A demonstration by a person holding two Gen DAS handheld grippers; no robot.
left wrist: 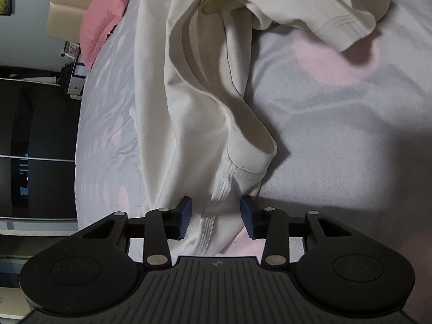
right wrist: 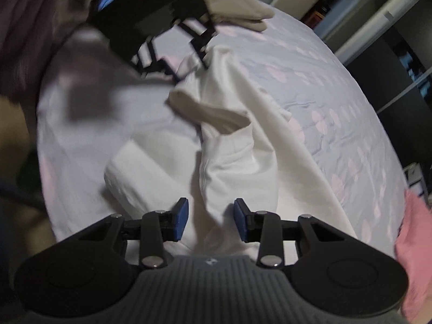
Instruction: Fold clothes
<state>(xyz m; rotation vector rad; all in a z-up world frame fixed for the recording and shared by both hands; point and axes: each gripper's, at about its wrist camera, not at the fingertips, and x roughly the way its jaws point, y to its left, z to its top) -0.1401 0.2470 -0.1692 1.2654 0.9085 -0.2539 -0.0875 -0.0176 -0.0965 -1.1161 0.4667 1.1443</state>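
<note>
White shirt [left wrist: 194,86] lying bunched up on the bed [left wrist: 337,135], its seam between the wide-open left claw [left wrist: 216,217], another fold between the wide-open right claw [right wrist: 210,220], neither squeezing it, pink pillow [left wrist: 102,13] near the bed's edge

No text, label, brand name or number can be read in either view. The only sign is a small round crosshair emblem [left wrist: 217,264] on the ribbed grey body of the left gripper, blurred on the right one [right wrist: 211,261].
</note>
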